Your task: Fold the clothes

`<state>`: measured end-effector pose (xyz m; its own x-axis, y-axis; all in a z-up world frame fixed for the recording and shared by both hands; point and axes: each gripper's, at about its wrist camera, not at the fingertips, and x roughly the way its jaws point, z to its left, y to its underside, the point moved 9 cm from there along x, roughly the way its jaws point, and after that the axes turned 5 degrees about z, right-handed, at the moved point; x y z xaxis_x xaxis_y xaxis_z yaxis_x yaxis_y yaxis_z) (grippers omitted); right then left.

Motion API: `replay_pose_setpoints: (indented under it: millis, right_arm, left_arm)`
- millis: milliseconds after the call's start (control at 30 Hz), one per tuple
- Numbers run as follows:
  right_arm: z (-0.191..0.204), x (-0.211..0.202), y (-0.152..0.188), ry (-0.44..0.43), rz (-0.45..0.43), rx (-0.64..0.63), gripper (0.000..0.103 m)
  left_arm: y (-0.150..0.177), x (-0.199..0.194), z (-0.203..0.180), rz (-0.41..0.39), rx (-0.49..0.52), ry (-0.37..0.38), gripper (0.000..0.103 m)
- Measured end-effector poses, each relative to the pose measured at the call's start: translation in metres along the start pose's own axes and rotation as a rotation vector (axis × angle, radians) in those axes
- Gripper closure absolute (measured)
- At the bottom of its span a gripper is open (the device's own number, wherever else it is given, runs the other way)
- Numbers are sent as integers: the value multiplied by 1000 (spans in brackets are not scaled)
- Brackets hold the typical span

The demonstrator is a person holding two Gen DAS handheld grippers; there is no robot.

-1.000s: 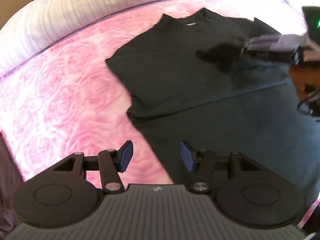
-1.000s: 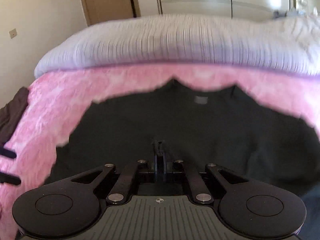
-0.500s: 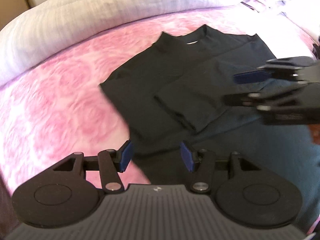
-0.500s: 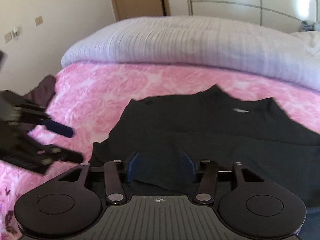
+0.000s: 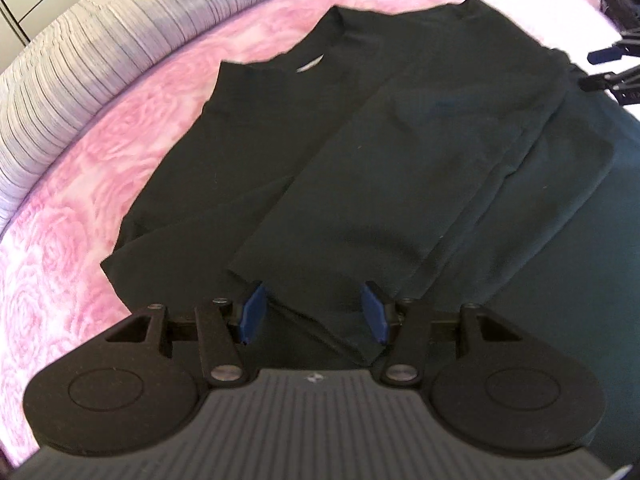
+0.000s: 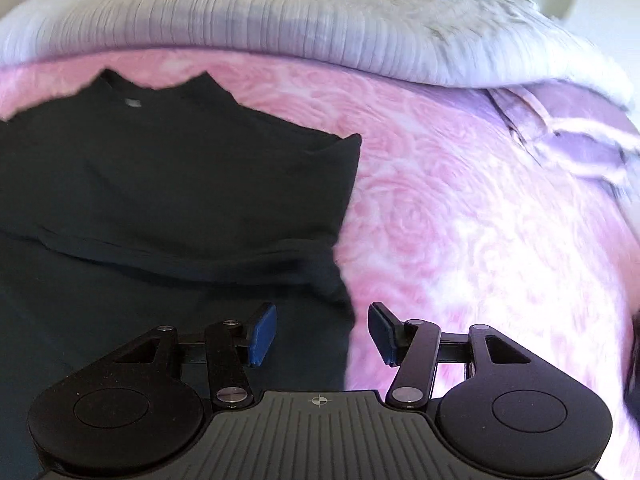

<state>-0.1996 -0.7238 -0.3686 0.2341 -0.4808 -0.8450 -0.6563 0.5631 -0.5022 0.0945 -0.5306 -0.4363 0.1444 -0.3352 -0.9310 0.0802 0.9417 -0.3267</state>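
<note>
A black T-shirt (image 5: 360,128) lies flat on the pink bedspread, with one sleeve (image 5: 360,208) folded in across its front. My left gripper (image 5: 314,316) is open, and the hem end of that folded sleeve lies between its blue pads without being clamped. In the right wrist view the same shirt (image 6: 168,184) fills the left half. My right gripper (image 6: 322,334) hovers open over the shirt's right side edge, holding nothing. The right gripper's fingertips (image 5: 604,66) also show at the far right of the left wrist view.
The pink rose-patterned bedspread (image 6: 460,220) spreads to the right of the shirt. A grey ribbed duvet (image 6: 280,20) is rolled along the far side of the bed. A crumpled lilac cloth (image 6: 580,140) lies at the far right.
The right gripper let go of the sleeve it had carried across the shirt, opened, and swung out to the shirt's right edge. The left gripper moved in over the folded sleeve end.
</note>
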Motion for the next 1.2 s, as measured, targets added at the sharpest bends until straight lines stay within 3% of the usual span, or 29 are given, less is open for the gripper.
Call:
replay_pose_setpoints:
  millis: [100, 133, 167, 200, 267, 367, 433, 533, 633, 733, 867, 1000, 1133, 1200]
  right_arm:
    - [-7, 19, -4, -50, 0, -64, 49]
    - [-13, 21, -6, -51, -11, -55, 62]
    - [-24, 19, -6, -32, -25, -6, 82]
    - [-33, 16, -3, -26, -26, 39, 84]
    - [-43, 12, 4, -44, -15, 105, 84]
    - [-49, 9, 19, -40, 18, 79, 84]
    - [-54, 9, 27, -24, 43, 79, 84]
    - [-57, 1, 26, -2, 13, 79, 84]
    - [-47, -7, 13, -28, -50, 63, 82]
    - [-46, 5, -6, -77, -57, 138, 82]
    - [-43, 23, -26, -145, -37, 215, 82]
    - [-37, 28, 1, -147, 80, 150, 82]
    - [-47, 12, 26, -173, 118, 241, 82]
    - [-52, 2, 21, -184, 86, 267, 82]
  left_arm:
    - [5, 4, 3, 19, -10, -4, 54]
    - [6, 2, 4, 24, -21, -2, 54]
    - [8, -1, 7, 27, -42, 4, 54]
    - [8, -5, 11, 17, -77, 18, 54]
    - [8, -12, 21, -12, -168, 60, 54]
    - [5, -12, 41, -37, -307, 104, 54]
    - [2, -6, 52, -36, -356, 105, 54]
    - [-6, 8, 60, -19, -396, 130, 56]
    - [-8, 23, 54, 35, -358, 120, 60]
    - [-8, 24, 48, 42, -280, 78, 58]
    - [-6, 24, 49, 48, -268, 71, 58]
    - [-6, 23, 53, 56, -272, 76, 58]
    - [-11, 24, 54, 68, -261, 76, 58]
    - [-19, 26, 52, 76, -242, 55, 60]
